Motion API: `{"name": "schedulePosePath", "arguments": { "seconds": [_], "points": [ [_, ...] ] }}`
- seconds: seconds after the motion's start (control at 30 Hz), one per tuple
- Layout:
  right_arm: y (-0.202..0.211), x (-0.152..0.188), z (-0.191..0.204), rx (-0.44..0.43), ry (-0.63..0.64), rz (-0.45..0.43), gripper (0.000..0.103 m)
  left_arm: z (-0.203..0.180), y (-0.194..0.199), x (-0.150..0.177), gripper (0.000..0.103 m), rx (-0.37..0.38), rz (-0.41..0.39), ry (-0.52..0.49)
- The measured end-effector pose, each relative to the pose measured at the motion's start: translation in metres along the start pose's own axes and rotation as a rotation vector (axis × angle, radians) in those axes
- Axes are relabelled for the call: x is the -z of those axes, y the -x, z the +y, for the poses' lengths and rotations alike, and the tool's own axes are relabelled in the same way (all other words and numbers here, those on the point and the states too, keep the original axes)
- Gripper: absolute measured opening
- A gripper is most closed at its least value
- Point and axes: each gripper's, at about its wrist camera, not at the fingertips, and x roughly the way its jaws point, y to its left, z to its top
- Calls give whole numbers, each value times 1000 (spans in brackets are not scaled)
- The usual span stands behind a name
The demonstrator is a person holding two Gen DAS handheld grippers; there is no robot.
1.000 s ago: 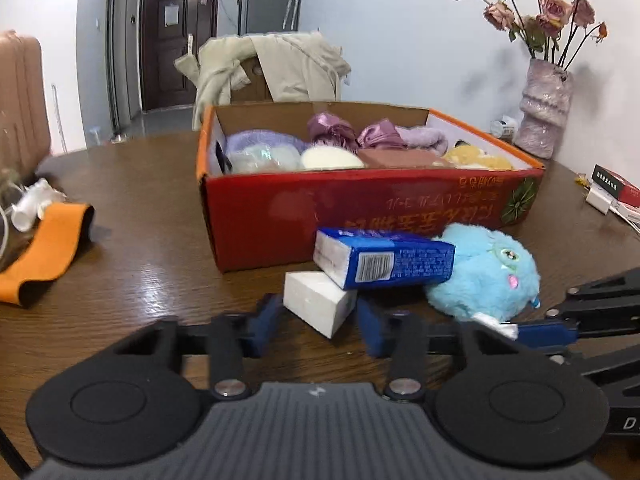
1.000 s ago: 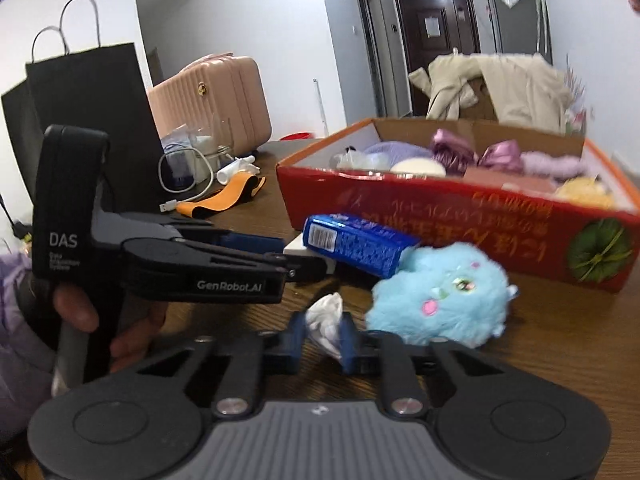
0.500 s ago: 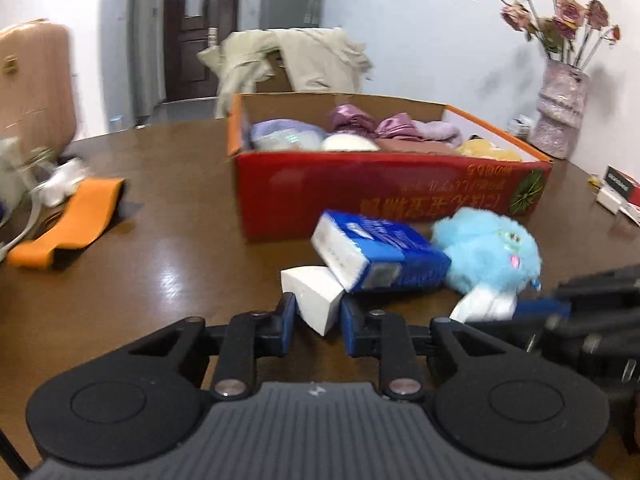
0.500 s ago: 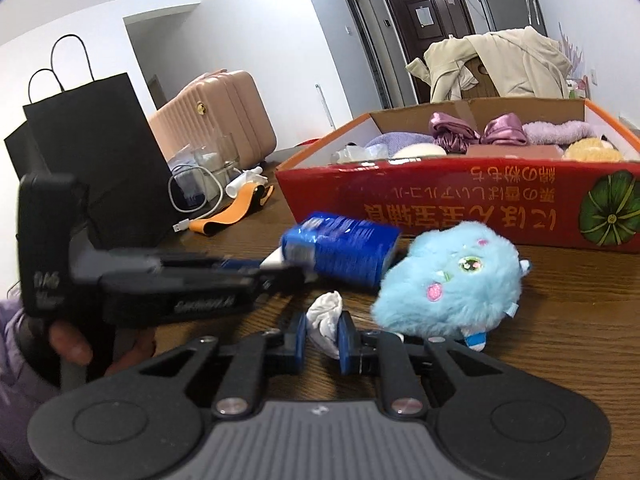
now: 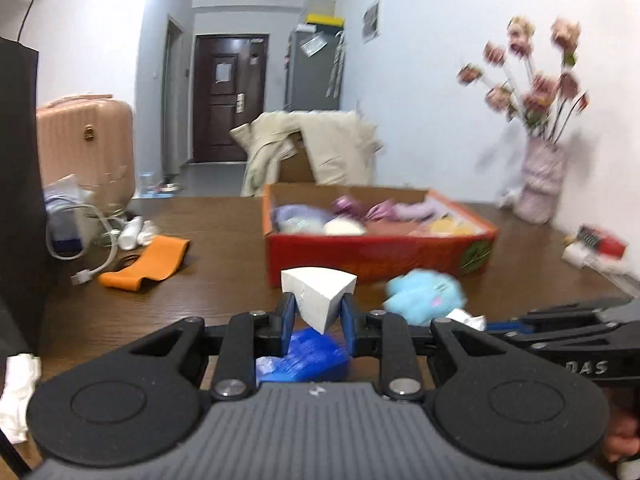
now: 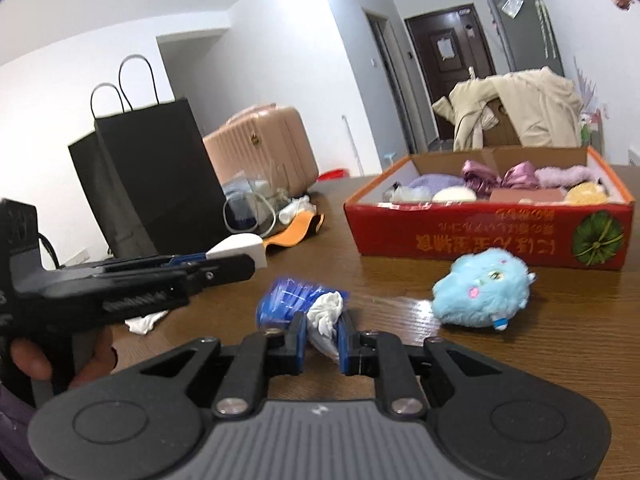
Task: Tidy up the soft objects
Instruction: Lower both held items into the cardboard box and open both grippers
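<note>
My left gripper (image 5: 316, 312) is shut on a white foam block (image 5: 318, 298) and holds it above the table. The same left gripper (image 6: 224, 256) comes in from the left in the right wrist view, with the white foam block (image 6: 240, 246) at its tip. My right gripper (image 6: 322, 336) is shut on a crumpled white cloth (image 6: 325, 312). A blue tissue pack (image 6: 284, 300) lies on the table just beyond it, and a light-blue plush toy (image 6: 482, 288) lies to the right. Behind stands the red cardboard box (image 6: 480, 236) with several soft things inside.
A black paper bag (image 6: 156, 176), a pink suitcase (image 6: 264, 148), a charger cable (image 5: 104, 240) and an orange band (image 5: 148, 262) sit at the table's left. A vase of flowers (image 5: 540, 184) stands far right. A coat-draped chair (image 5: 312, 148) is behind the box.
The left gripper closed on the white block, lifted it off the table and drew back; the blue pack that leaned on it now lies flat. The right gripper rose slightly with the white cloth.
</note>
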Motion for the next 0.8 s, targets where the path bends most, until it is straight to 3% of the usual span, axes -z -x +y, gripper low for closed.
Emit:
{"name": "schedulePosePath", "arguments": {
  "seconds": [0.17,0.37,0.57,0.73,0.77,0.8],
  "points": [
    [19,-14,-6,61,18,-45,15,-3,-8,-9,25,34,0,17],
    [11,-79,-32,29,58,-86,15,8,-70,-62,26,126,15,66],
    [-75,-147,-83,27,-36,2,15,23,-172,-98,26,85,130,64],
    [-146,-158,-123,44,-170,105,15,34,-211,-89,30,94,213,29],
    [-156,-156,-127,34,-179,119,15,36,-213,-86,37,100,212,15],
    [-166,-154,-129,21,-185,133,18,37,-213,-84,54,106,212,9]
  ]
}}
